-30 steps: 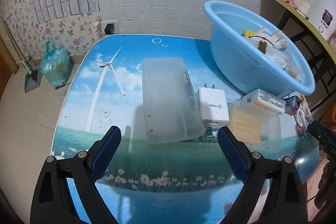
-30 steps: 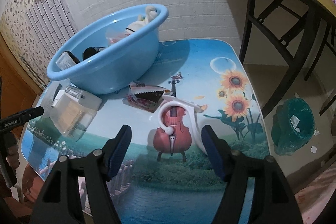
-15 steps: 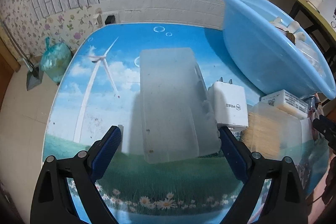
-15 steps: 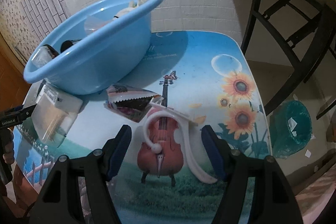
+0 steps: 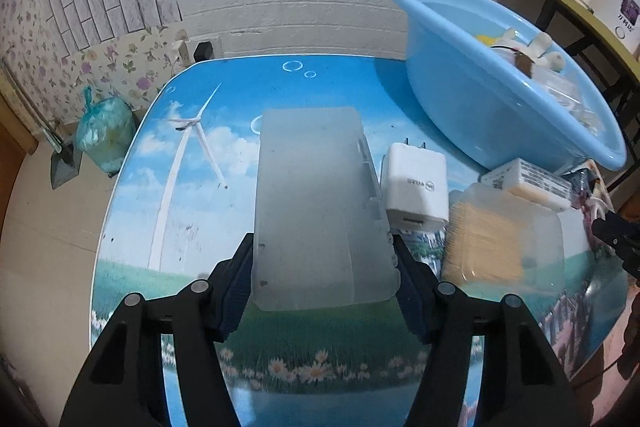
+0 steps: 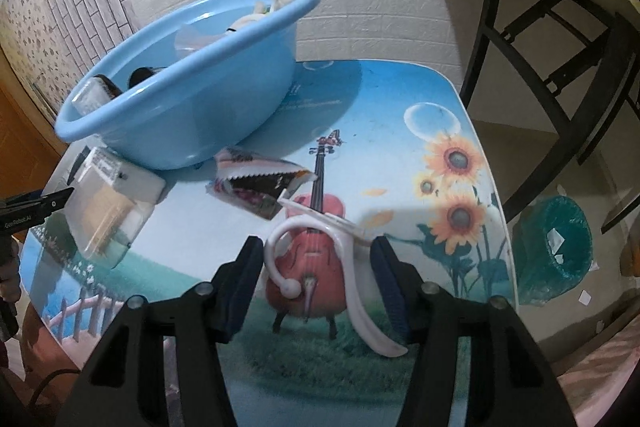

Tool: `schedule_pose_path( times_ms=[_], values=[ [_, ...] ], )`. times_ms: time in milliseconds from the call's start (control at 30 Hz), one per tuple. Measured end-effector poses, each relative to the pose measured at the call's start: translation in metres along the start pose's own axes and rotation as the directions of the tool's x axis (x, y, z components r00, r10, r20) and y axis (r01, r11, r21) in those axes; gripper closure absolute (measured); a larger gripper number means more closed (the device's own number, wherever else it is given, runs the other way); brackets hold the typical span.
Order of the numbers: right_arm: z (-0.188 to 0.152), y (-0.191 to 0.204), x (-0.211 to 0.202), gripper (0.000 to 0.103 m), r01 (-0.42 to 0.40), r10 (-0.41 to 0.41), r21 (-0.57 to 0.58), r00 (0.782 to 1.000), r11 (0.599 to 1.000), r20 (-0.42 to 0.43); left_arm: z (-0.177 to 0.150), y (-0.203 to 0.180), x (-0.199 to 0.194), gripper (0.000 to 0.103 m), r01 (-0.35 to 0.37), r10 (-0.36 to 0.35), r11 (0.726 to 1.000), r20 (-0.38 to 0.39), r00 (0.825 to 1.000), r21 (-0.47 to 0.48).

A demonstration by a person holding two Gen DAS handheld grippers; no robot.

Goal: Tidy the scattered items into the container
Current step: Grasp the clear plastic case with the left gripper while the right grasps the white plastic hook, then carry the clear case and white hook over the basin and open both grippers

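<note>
A translucent plastic box lies lengthwise on the picture-printed table. My left gripper is closing on its near end, and both pads sit against its sides. Just right of it lie a white charger and a clear box of wooden sticks. The blue basin at the back right holds several items. In the right wrist view a white plastic hook lies between the closing jaws of my right gripper, with a thin gap showing at each pad. A snack packet lies just beyond it, below the basin.
A small labelled white box leans between the stick box and the basin. On the floor are a tied bag at the left and a green bin at the right. A black-framed table stands close on the right.
Both grippers came closer to the table and narrowed their jaws. The left now has the translucent box between its pads, and the right now frames the white hook.
</note>
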State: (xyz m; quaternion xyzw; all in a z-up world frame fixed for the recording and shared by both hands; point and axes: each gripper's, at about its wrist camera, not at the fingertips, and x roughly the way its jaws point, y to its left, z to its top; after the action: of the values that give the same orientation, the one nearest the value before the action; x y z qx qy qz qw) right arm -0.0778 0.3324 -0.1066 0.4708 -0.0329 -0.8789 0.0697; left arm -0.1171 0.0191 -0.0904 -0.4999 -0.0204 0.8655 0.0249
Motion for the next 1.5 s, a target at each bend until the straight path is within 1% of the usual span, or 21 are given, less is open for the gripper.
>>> schedule_pose_path(
  times_ms=[200,300,433,600,700,767,833,900,1033,1133,1200,1233,1267,1300,1333,1433,1500],
  values=[
    [-0.006,0.010,-0.017,0.048,-0.023,0.024,-0.013,0.999,1.000,0.026,-0.015,0.004,-0.013,0.040,0.007,-0.007,1.000,0.002,1.000,-0.007],
    [-0.008,0.017,-0.025,0.048,-0.043,0.044,-0.025,0.998,0.999,0.041,-0.022,0.008,-0.021,0.040,0.019,-0.019,0.999,0.002,1.000,-0.027],
    [-0.010,0.023,-0.029,0.048,-0.062,0.064,-0.036,0.997,0.997,0.049,-0.036,0.005,-0.033,0.040,0.029,-0.029,1.000,-0.001,1.000,-0.006],
    [-0.016,0.031,-0.034,0.048,-0.077,0.079,-0.053,0.996,0.996,0.050,-0.046,0.006,-0.037,0.040,0.045,-0.045,0.999,-0.025,0.999,0.008],
    [-0.018,0.032,-0.035,0.048,-0.079,0.082,-0.052,0.995,0.995,0.048,-0.051,0.004,-0.034,0.040,0.043,-0.042,0.999,-0.044,0.998,0.015],
    [-0.018,0.030,-0.035,0.048,-0.080,0.083,-0.049,0.995,0.996,0.047,-0.053,0.004,-0.031,0.040,0.046,-0.045,0.999,-0.055,0.997,0.007],
    [-0.018,0.030,-0.036,0.048,-0.080,0.082,-0.046,0.995,0.996,0.048,-0.052,0.005,-0.030,0.040,0.047,-0.047,0.999,-0.049,0.998,-0.004],
    [-0.018,0.031,-0.036,0.048,-0.080,0.082,-0.042,0.995,0.996,0.049,-0.050,0.004,-0.029,0.038,0.048,-0.048,0.999,-0.044,0.998,-0.007],
    [-0.017,0.031,-0.035,0.048,-0.082,0.084,-0.042,0.995,0.996,0.046,-0.044,0.005,-0.024,0.029,0.034,-0.034,0.999,-0.030,0.999,-0.003],
    [-0.016,0.032,-0.035,0.048,-0.084,0.086,-0.041,0.995,0.996,0.044,-0.038,0.009,-0.017,0.026,0.025,-0.026,0.999,-0.028,0.999,-0.025],
    [-0.015,0.033,-0.035,0.048,-0.085,0.087,-0.040,0.995,0.996,0.046,-0.036,0.009,-0.015,0.026,0.022,-0.023,0.999,-0.024,0.999,-0.030],
    [-0.014,0.033,-0.035,0.048,-0.086,0.088,-0.039,0.995,0.996,0.048,-0.034,0.009,-0.014,0.026,0.028,-0.028,0.999,-0.026,0.999,-0.020],
    [-0.013,0.033,-0.036,0.048,-0.086,0.088,-0.038,0.995,0.996,0.050,-0.034,0.010,-0.013,0.029,0.034,-0.034,0.999,-0.023,0.999,-0.009],
    [-0.013,0.034,-0.036,0.048,-0.087,0.089,-0.036,0.995,0.996,0.052,-0.034,0.010,-0.013,0.041,0.042,-0.042,0.999,-0.008,0.999,0.003],
    [-0.012,0.034,-0.036,0.048,-0.090,0.092,-0.035,0.994,0.995,0.055,-0.033,0.010,-0.012,0.042,0.034,-0.034,0.999,-0.007,0.999,0.010],
    [-0.010,0.036,-0.038,0.048,-0.096,0.098,-0.035,0.993,0.995,0.061,-0.033,0.014,-0.010,0.042,0.049,-0.049,0.999,-0.005,0.999,0.001],
    [-0.009,0.037,-0.041,0.048,-0.100,0.102,-0.037,0.992,0.994,0.069,-0.033,0.017,-0.013,0.042,0.042,-0.042,0.999,0.009,0.999,-0.001]
  ],
)
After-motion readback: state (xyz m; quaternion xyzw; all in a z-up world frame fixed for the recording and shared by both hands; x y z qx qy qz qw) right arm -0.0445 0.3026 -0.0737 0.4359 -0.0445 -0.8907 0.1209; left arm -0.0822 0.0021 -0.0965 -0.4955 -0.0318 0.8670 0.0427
